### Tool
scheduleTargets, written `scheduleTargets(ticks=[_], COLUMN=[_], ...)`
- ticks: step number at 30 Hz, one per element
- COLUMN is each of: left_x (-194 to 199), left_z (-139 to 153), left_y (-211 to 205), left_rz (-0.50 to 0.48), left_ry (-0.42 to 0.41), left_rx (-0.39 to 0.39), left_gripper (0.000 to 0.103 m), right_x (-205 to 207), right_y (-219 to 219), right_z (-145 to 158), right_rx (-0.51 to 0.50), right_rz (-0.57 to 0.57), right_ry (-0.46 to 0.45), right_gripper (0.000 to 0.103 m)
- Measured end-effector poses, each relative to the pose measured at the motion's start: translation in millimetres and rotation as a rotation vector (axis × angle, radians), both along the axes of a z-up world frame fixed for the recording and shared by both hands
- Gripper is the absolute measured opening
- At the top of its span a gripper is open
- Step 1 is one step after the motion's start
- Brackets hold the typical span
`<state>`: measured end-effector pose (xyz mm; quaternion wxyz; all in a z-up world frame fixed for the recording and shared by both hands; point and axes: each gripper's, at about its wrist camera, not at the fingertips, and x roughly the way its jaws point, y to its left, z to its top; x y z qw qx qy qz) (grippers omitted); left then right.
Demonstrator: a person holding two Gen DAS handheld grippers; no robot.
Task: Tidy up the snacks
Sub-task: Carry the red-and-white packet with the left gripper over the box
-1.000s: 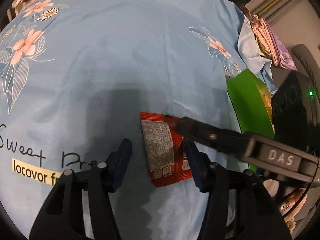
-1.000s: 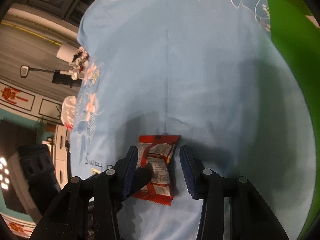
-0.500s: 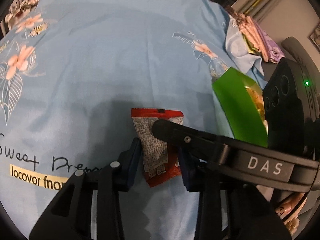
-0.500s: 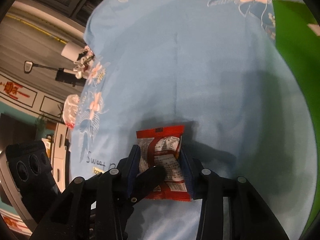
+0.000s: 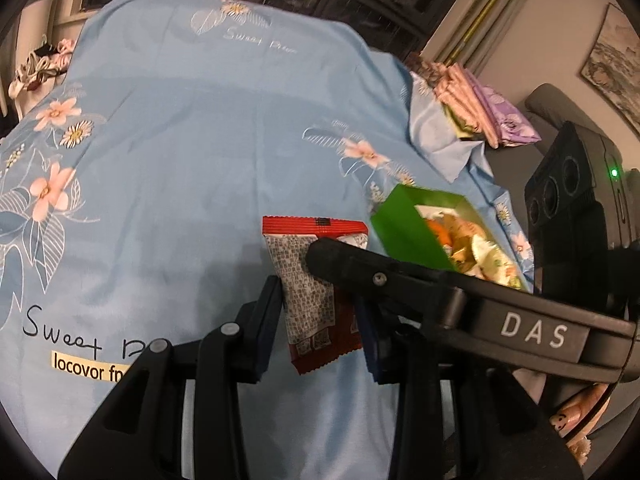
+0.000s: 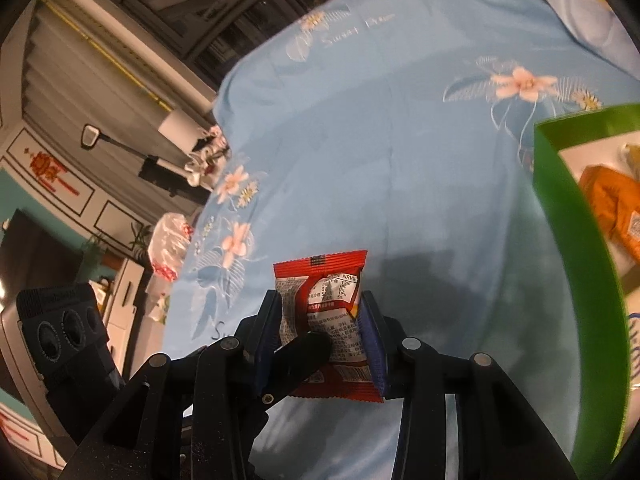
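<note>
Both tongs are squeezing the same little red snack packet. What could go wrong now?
The left tongs and right tongs both pinch one red packet, crossing close together. If the hands drift apart, the wrapper might tear or slip free onto the blue cloth. The squeeze already creases it, so the snack inside could get crushed. The green box sits close by and looks quite full, so a tong could bump it.

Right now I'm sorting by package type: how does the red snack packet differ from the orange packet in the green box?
The red snack packet is pinched between both grippers above the blue cloth; the orange packet lies loose inside the green box. Red shows printed nutrition text; orange's print is unreadable. Both are small sealed wrappers.
</note>
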<state>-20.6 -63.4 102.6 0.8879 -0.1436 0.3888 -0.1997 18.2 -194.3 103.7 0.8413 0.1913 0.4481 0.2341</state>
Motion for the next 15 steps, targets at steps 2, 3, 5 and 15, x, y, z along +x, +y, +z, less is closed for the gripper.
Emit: scheduleTargets(ticks=[2, 3, 5, 15], left_x=[-3.5, -5.2, -8.0, -9.1], left_z=[5.0, 7.0, 12.5, 39.6], left_y=[-1.8, -2.9, -6.7, -50.6], left_rz=[-0.003, -0.003, -0.008, -0.085], left_ry=[-0.018, -0.023, -0.04, -0.105], left_rx=[-0.001, 0.0, 0.002, 0.019], left_gripper=[0.036, 0.036, 0.036, 0.036], right_x=[-4.0, -5.7, -8.6, -23.6], right_y=[-2.2, -3.3, -6.8, -54.1], right_z=[6.4, 8.7, 14.1, 40.0], right_rx=[-0.002, -0.001, 0.002, 0.04], right_rz=[0.0, -0.001, -0.008, -0.093], right_ry=[-0.02, -0.024, -0.038, -0.106], right_gripper=[0.042, 0.042, 0.042, 0.042])
